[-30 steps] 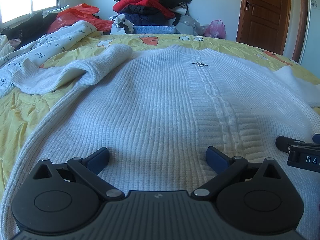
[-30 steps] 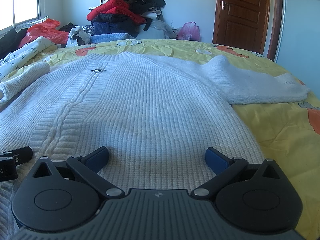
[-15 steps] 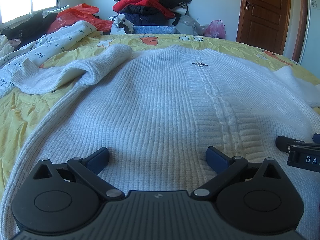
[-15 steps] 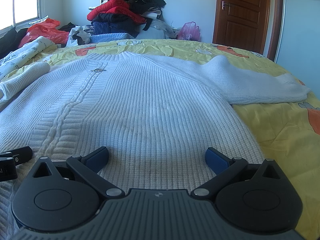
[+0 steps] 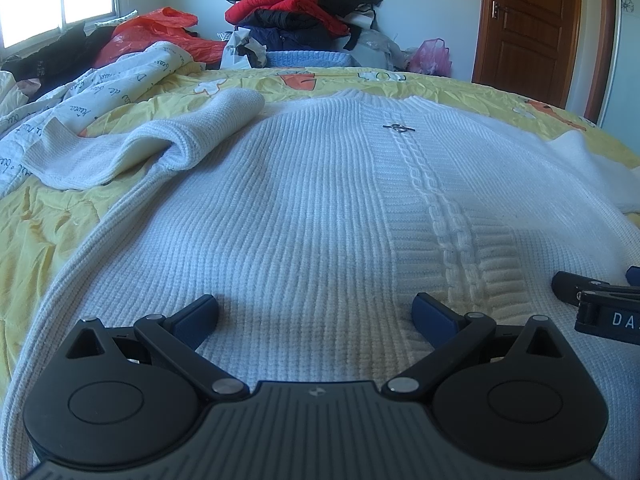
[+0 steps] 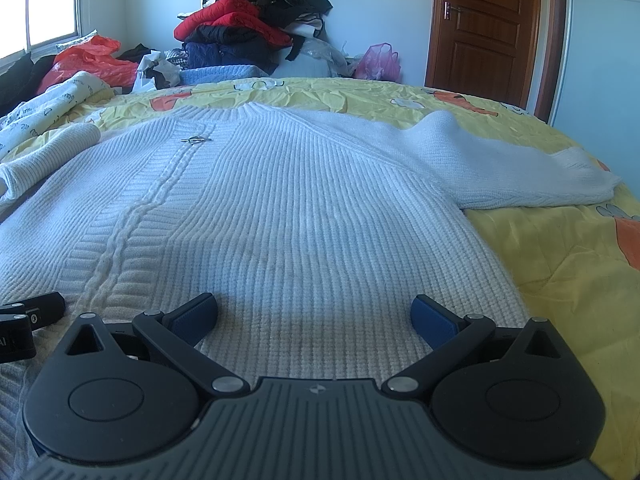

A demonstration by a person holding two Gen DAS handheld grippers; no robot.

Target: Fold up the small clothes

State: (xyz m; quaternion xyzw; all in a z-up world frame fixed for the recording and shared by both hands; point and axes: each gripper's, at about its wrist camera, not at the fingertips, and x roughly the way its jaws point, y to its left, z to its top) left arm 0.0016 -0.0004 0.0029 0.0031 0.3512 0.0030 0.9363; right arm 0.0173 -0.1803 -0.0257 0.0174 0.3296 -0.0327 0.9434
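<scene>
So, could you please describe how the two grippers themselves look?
Both look alike. The left gripper and the right gripper each have a ribbed dark grey body, two round black discs, black link arms with silver pins, and dark blue pads on the jaws. White letters "DA" show on the right gripper's side. No cables or sleeves are visible.

White letters "DA" on the right tool (image 5: 608, 318); illegible cursive script on the quilt (image 5: 100, 96).

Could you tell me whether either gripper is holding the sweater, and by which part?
Nothing is held. The left gripper and right gripper both have open jaws over the hem end of the white sweater.
</scene>
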